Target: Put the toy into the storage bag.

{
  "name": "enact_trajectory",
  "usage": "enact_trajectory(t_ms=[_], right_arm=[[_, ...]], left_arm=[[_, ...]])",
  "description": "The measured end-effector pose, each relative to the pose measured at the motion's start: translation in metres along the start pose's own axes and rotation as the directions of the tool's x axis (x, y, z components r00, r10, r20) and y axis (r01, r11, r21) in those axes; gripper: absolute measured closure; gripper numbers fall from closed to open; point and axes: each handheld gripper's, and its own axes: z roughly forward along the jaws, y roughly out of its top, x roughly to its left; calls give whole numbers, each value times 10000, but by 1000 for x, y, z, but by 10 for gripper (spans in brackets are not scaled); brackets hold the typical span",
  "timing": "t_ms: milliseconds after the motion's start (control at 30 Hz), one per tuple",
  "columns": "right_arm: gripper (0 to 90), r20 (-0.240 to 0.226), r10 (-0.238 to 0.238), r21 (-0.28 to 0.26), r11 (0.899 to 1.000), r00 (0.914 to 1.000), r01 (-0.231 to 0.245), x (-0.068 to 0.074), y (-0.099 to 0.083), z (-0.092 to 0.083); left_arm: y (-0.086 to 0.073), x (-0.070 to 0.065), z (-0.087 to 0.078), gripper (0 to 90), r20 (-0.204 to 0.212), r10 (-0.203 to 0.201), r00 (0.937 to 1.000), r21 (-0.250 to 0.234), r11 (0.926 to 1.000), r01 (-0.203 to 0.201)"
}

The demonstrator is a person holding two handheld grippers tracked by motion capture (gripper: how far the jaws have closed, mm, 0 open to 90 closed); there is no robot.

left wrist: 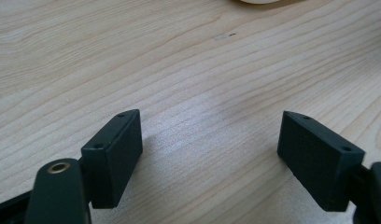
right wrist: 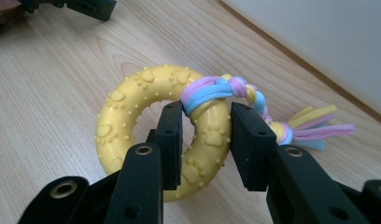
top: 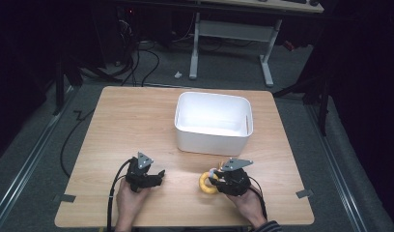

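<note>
In the lower left of the high view, the left tool (top: 159, 174) rests low over the desk (top: 127, 116), its jaws spread wide with bare wood between them, as the left gripper view shows. Open desk runs from it leftward to the desk's left edge and upward to the far edge.

Right of centre in the high view, the right tool (top: 213, 180) has its jaws clamped on the yellow ring toy (top: 206, 183), one jaw through the ring's hole, the other outside the band. In the right gripper view the ring toy (right wrist: 132, 107) is tilted, and its braided rope tail (right wrist: 310, 123) trails toward the right, toward the white bin (right wrist: 319, 42).

The white bin (top: 212, 137) sits just above that tool in the high view, near it. Bare wood lies between the two tools and right of the bin to the desk's right edge.
</note>
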Motion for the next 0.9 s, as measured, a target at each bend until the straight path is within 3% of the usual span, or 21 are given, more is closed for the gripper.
enact_trajectory(t_ms=[133,233,333,500,733,900], right_arm=[[664,349,-451,51,9990,9984,450,2,2,-8],[664,94,-65,55,10000,9999,65,-2,2,-12],[664,398,-421,-71,9991,9983,424,1,3,-20],[663,235,-131,-640,9978,9996,145,2,5,-38],[663,343,-534,-614,9966,9980,555,0,18,-54],[662,420,-770,-607,9950,9961,795,-4,37,-68]], left_arm=[[0,1,0,229,-29,-35,10000,-3,10000,35],[2,2,2,228,-22,-36,10000,4,10000,36],[0,0,0,216,-14,25,10000,18,10000,-25],[0,1,0,223,-34,-32,10000,11,10000,32],[0,0,0,222,2,-19,10000,-4,10000,19],[0,0,0,218,-21,15,10000,18,10000,-15]])
